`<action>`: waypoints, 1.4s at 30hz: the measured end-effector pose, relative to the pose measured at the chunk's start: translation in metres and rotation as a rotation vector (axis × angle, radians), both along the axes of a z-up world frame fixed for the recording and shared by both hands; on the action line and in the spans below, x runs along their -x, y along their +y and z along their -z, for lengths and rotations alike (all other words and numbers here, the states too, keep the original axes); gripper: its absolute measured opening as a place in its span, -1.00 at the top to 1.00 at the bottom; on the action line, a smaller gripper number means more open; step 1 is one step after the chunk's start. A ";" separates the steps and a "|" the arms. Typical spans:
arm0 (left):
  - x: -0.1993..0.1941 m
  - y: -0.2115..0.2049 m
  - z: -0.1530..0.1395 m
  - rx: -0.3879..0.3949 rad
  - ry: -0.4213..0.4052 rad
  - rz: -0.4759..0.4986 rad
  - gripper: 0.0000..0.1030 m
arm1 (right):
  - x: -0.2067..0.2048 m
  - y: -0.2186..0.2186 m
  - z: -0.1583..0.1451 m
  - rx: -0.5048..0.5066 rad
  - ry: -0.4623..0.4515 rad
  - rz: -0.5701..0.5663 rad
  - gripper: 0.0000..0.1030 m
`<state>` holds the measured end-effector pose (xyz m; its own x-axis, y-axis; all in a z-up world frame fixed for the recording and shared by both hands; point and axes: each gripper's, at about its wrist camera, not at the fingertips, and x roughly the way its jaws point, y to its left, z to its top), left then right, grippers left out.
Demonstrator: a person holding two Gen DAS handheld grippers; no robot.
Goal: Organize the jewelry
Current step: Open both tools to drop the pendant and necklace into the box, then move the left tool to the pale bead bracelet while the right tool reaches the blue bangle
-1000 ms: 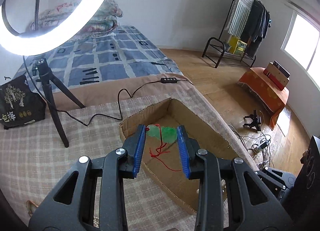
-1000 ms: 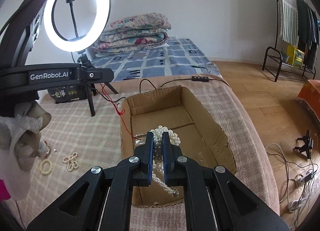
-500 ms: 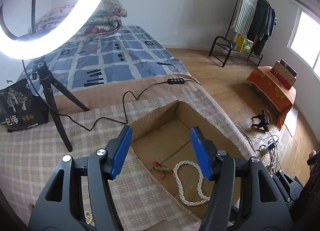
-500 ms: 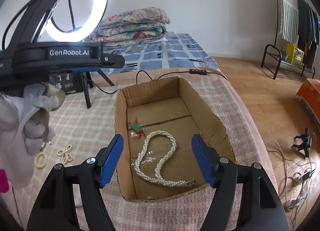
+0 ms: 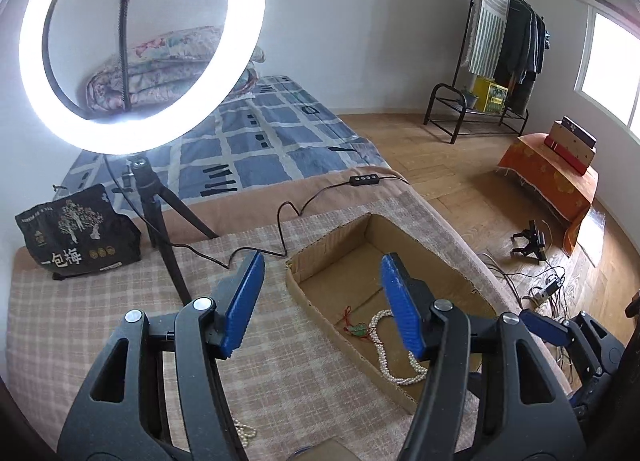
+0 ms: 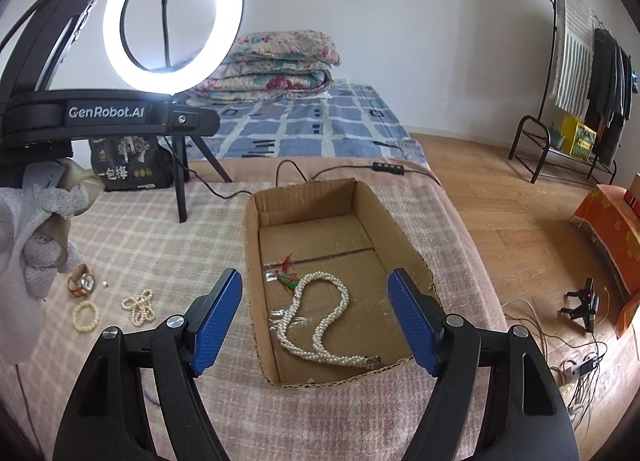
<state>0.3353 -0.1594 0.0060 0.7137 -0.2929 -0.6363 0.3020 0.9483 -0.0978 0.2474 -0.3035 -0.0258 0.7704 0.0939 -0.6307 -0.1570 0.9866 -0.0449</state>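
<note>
**Both grippers empty above the box**

The right gripper [image 6: 314, 319] is spreading wider, nothing between its blue pads. The left gripper [image 5: 322, 303] stands partly open, also empty. Below them, a pearl necklace [image 6: 320, 325] and a green pendant [image 6: 289, 279] lie on the floor of the box [image 6: 404, 229]. Left of it, bracelets [image 6: 85, 315] rest on the checked cloth [image 6: 152, 237]. Beyond stands a ring light [image 6: 173, 17].
</note>
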 end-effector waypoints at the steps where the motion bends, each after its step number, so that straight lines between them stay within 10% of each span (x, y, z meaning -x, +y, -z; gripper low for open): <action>1: 0.005 0.005 -0.004 -0.006 -0.005 -0.001 -0.21 | 0.003 0.002 -0.002 0.003 -0.010 -0.003 -0.46; 17: 0.091 0.157 -0.021 0.001 -0.014 -0.147 -0.21 | 0.062 0.044 -0.008 0.009 -0.082 -0.098 -0.47; 38: 0.130 0.244 0.115 0.090 0.299 -0.285 0.30 | 0.089 0.084 0.065 0.052 0.139 -0.184 -0.46; 42: 0.126 0.234 0.136 0.063 0.347 -0.276 0.30 | 0.073 0.083 0.083 0.047 0.199 -0.190 -0.12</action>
